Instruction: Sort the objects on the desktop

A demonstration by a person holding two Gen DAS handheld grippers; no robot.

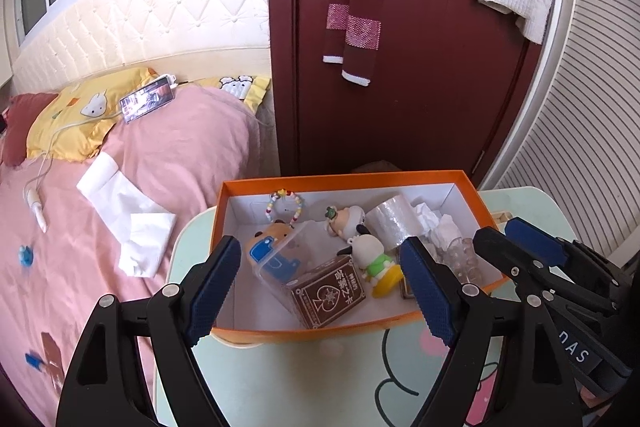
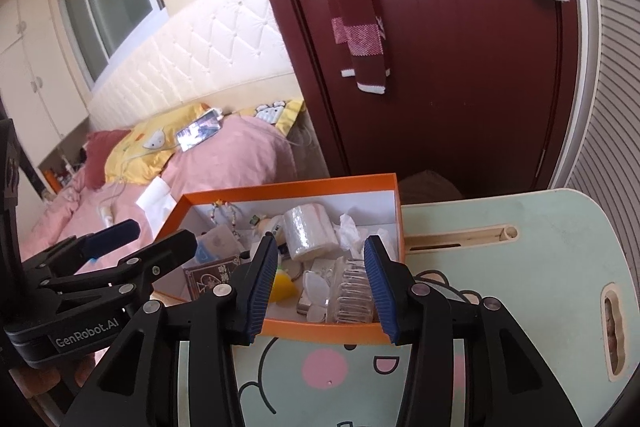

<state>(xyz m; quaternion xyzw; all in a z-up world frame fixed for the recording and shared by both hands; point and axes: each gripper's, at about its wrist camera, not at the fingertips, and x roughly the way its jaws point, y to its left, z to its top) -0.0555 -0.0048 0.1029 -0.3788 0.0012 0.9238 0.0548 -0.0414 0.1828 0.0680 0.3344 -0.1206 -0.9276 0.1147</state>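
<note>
Right gripper [image 2: 322,285] hangs open over orange box [image 2: 320,330].

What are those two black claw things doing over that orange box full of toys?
A person is tidying a small desk with a gripper in each hand. The left gripper and right gripper both hover open over the near edge of the orange box, holding nothing. Inside lie a brown card box, a roll of tape, a bead bracelet and little toy figures.
</note>
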